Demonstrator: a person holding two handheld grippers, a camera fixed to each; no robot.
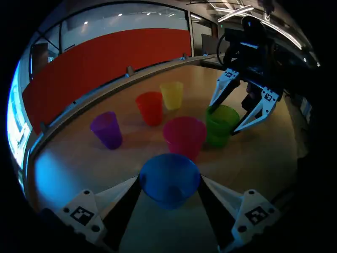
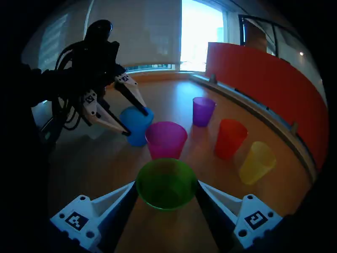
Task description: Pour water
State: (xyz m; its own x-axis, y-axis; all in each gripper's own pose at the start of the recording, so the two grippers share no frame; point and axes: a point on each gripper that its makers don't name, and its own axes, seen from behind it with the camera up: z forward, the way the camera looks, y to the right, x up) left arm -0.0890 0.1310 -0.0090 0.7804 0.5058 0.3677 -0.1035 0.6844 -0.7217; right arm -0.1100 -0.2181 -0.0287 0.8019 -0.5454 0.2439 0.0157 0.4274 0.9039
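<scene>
My left gripper [image 1: 169, 179] is shut on a blue cup [image 1: 169, 185], a finger pressing each side. In the right gripper view the same blue cup [image 2: 135, 124] sits upright low over the wooden table, with the left gripper [image 2: 136, 123] around it. My right gripper [image 2: 167, 183] is shut on a green cup [image 2: 167, 189], also upright. In the left gripper view the right gripper [image 1: 222, 121] straddles that green cup [image 1: 221, 126]. A pink cup [image 1: 184, 135] [image 2: 166, 139] stands between the two held cups. I cannot see water in any cup.
Purple [image 1: 106, 129], red [image 1: 150, 107] and yellow [image 1: 172, 95] cups stand farther back on the wooden table [image 1: 261, 160]. A raised rail and a red wall panel [image 1: 105, 59] border the table's far side. Dark sleeves and cables [image 2: 71, 84] hang behind the left gripper.
</scene>
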